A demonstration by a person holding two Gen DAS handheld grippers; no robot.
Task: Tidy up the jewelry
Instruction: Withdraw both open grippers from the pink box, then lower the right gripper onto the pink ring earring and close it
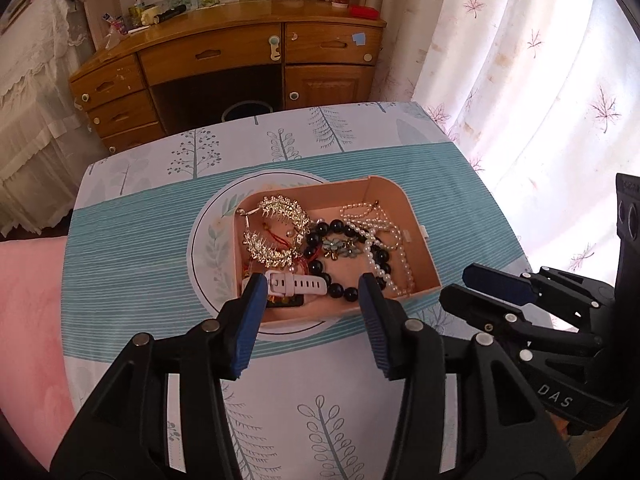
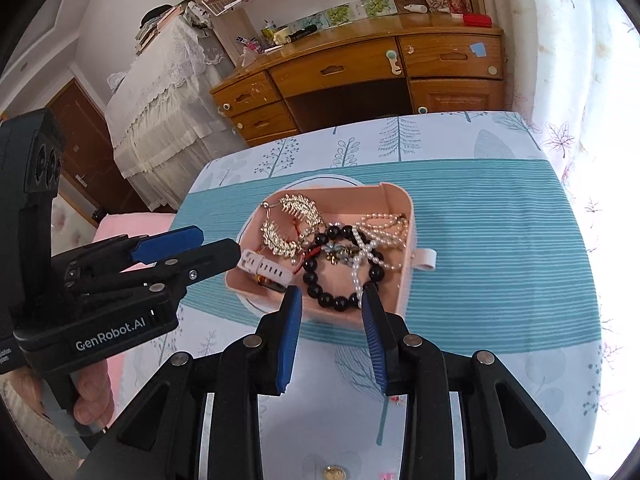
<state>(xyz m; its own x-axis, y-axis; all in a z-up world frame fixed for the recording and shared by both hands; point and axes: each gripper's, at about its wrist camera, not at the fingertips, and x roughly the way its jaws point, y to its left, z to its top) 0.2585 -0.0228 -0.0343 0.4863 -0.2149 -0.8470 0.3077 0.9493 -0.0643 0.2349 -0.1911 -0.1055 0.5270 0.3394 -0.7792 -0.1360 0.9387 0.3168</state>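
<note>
A pink open box (image 1: 424,258) (image 2: 404,216) sits on a round plate (image 1: 208,240) in the middle of the table. It holds gold leaf earrings (image 1: 280,216) (image 2: 298,210), a black bead bracelet (image 1: 352,292) (image 2: 340,302), a pearl necklace (image 1: 394,248) (image 2: 380,224), a small blue flower piece (image 1: 334,246) and a white watch strap (image 1: 296,283) (image 2: 266,268). My left gripper (image 1: 312,296) is open and empty, just above the box's near edge. My right gripper (image 2: 330,304) is open and empty, near the box's front. Each gripper shows in the other's view (image 1: 480,284) (image 2: 200,246).
The table wears a white and teal leaf-print cloth (image 1: 140,240) (image 2: 500,220). A wooden desk with drawers (image 1: 240,60) (image 2: 360,68) stands behind it. A curtain (image 1: 520,80) hangs at the right. Pink bedding (image 1: 28,320) lies at the left.
</note>
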